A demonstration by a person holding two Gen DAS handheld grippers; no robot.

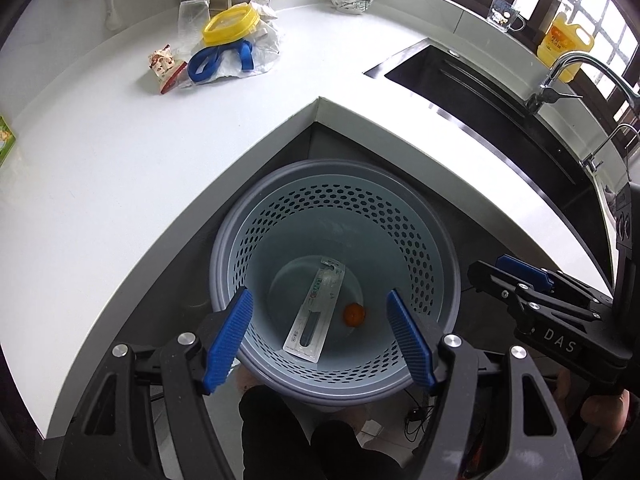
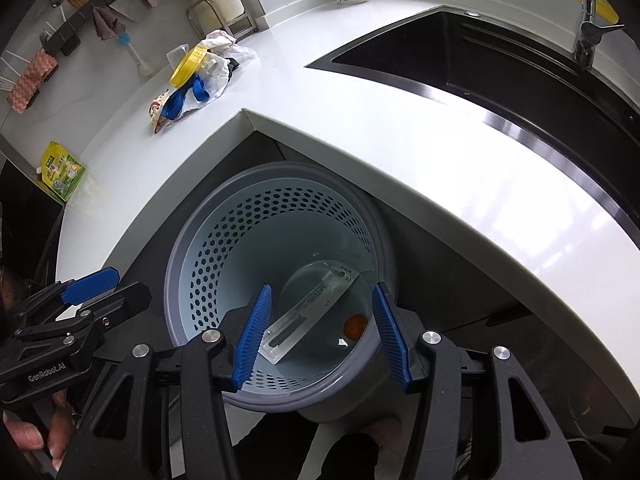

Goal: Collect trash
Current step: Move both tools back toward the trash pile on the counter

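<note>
- Both tongs hovering over the round grey perforated plastic bin (image 1: 400, 216) tucked under the inner corner of the white table (image 1: 100, 184).
- Left tongs (image 1: 320, 334) released, nothing between the blue ribbed pads; right tongs (image 2: 316, 336) likewise spread and empty.
- Already lying on the bin floor: a long clear blister pack with a dark slim item inside (image 1: 316, 312) and a small orange round piece (image 1: 354, 314) just beside it.
- Still on the table, well apart from the bin: a heap of trash near the back wall, made up of a yellow round plastic lid (image 1: 230, 24), a blue strap loop (image 1: 218, 60), a crumpled white plastic bag (image 1: 266, 46) and a red-and-cream snack wrapper (image 1: 164, 66).
- Also a green printed pouch (image 2: 64, 170) at the table's far left edge.
- Likely next: reaching back to the heap.
- Risks: thin bag slipping from ribbed pads or dragging lid and strap along, scattering them; strap snagging on the bag; flat wrapper hard to pinch off a smooth surface; patterned ceramic bowl (image 1: 352, 0) mistaken for trash; dropping short of the bin, since the table edge overhangs part of the rim.
</note>
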